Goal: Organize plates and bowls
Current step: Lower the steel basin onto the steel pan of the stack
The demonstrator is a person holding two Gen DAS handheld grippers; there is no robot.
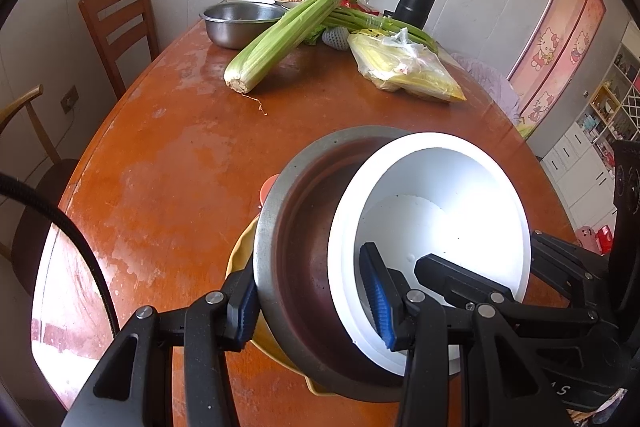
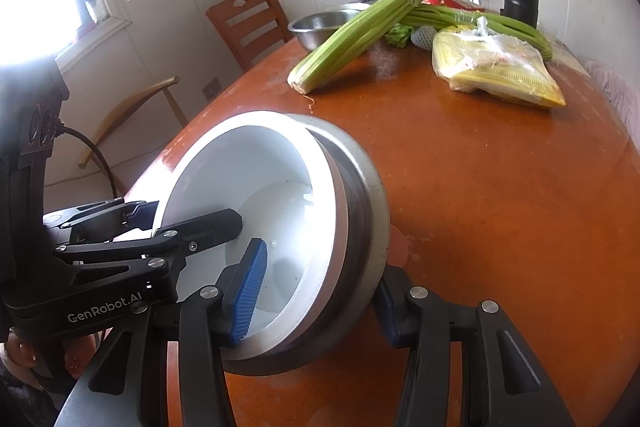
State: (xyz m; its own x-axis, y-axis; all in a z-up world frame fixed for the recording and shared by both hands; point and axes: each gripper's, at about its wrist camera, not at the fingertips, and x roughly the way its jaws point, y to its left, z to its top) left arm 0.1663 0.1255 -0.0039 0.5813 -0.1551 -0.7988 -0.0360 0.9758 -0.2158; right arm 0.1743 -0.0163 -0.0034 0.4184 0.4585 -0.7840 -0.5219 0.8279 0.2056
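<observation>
We are holding a white bowl (image 1: 440, 211) that is sitting inside a metal bowl (image 1: 296, 239), just above the yellow plate (image 1: 240, 259) on the brown table (image 1: 168, 155). Our left gripper (image 1: 316, 303) and right gripper (image 2: 316, 291) are each pinching both rims from opposite sides, so the stack is staying together. Both are pointing down at a slant

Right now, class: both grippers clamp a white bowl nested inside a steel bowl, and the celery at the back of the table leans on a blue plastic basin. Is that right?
Not quite. The celery leans on a stainless steel basin, not a blue plastic one, as the left wrist view shows. The rest holds: the left gripper and right gripper clamp the white bowl nested in the steel bowl.
</observation>
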